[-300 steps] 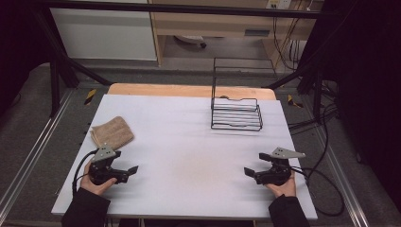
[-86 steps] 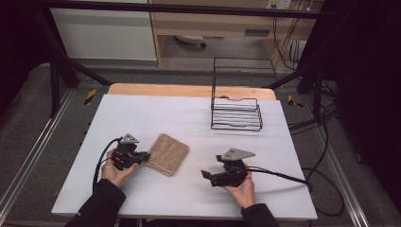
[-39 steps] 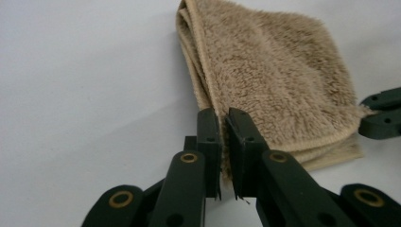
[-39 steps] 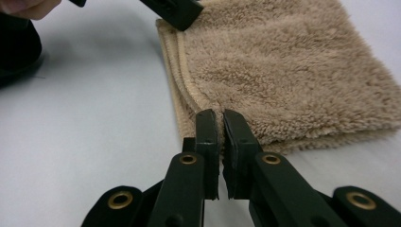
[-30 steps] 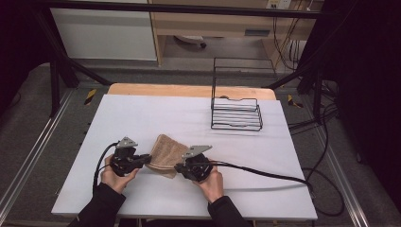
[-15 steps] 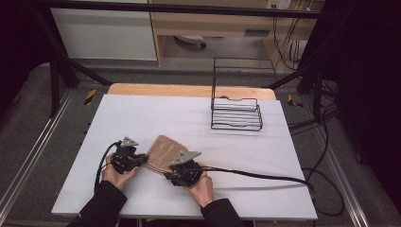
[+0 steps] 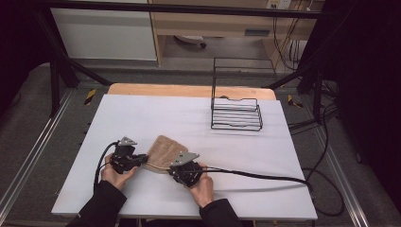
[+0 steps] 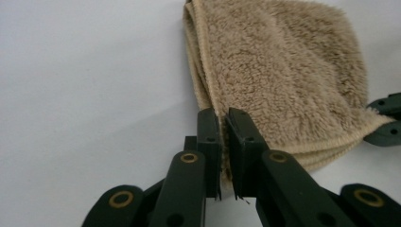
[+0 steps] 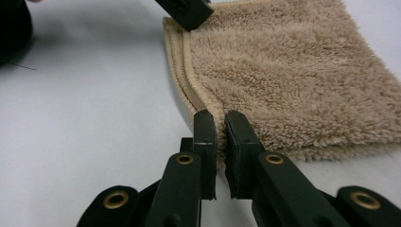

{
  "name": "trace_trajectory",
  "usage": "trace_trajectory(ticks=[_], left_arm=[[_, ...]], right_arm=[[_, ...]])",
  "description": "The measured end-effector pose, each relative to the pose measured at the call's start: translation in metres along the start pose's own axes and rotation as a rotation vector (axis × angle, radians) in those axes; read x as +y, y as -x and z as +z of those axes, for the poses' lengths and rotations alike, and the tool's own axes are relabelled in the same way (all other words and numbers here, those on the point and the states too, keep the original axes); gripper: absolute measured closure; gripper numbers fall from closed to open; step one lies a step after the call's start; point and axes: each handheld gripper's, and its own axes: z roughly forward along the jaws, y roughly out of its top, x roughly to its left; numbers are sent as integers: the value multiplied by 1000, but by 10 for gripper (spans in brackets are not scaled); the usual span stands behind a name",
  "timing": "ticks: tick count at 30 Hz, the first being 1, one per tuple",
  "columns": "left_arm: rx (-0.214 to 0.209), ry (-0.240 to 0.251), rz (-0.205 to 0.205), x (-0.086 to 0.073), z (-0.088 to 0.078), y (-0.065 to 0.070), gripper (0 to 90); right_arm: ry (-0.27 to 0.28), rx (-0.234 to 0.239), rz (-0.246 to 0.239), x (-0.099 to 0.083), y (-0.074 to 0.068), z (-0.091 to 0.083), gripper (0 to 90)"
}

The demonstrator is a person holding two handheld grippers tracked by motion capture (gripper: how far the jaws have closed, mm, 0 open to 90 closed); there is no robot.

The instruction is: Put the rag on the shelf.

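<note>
Since a second earlier, the right claw (image 7: 176, 169) had slid in and pinched the folded towel's (image 7: 163, 151) near edge beside the left claw (image 7: 138, 160), already pinching it, so unfolding looked ready to begin.

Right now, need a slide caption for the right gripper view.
Right gripper with jaws shut on the hemmed edge of a folded tan towel on the white table.

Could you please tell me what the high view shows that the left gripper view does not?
The high view alone takes in the black wire rack at the far right of the white table, plus both hands and sleeves. The left gripper view alone gives the close detail: the left gripper pinching the stitched edge of the folded beige towel, with its stacked layers visible. Both share the towel, the table and the right gripper at the towel's other corner.
</note>
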Motion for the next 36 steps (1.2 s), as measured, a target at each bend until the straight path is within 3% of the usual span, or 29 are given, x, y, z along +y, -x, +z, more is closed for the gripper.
trace_trajectory(ticks=[2, 3, 4, 7, 13, 16, 20, 22, 24, 26, 28, 31, 36], left_arm=[[-29, 18, -11, 0, -4, 6, 835], [-47, 35, -9, 1, -9, 16, 835], [-47, 35, -9, 1, -9, 16, 835], [-54, 45, -2, 2, -11, 34, 835], [-76, 2, -6, -6, 2, 72, 832], [-81, -16, 12, -8, 8, 81, 822], [-72, 25, 46, 0, 0, 73, 738], [-43, 58, 64, 9, -6, 64, 664], [-15, 75, 68, 18, -8, 54, 555], [6, 91, 87, 26, -5, 42, 513], [17, 87, 96, 33, 4, 31, 454], [30, 56, 133, 40, 22, 18, 457], [-31, -4, 165, 39, 45, 10, 528]], right_arm=[[5, 17, 20, 2, 6, -9, 845], [1, 35, 23, 3, 12, -21, 845], [1, 35, 23, 3, 12, -21, 845], [-5, 63, 5, 2, 25, -43, 843], [-48, 95, -13, -16, 45, -61, 834], [-56, 97, -21, -23, 49, -62, 828], [-46, 103, 3, -32, 52, -63, 792], [-26, 99, 19, -33, 53, -67, 736], [25, 85, 75, -35, 54, -77, 629], [42, 75, 91, -35, 55, -79, 579], [50, 31, 143, -36, 54, -80, 519], [48, 15, 189, -37, 53, -74, 521], [22, -47, 266, -44, 51, -62, 535]])
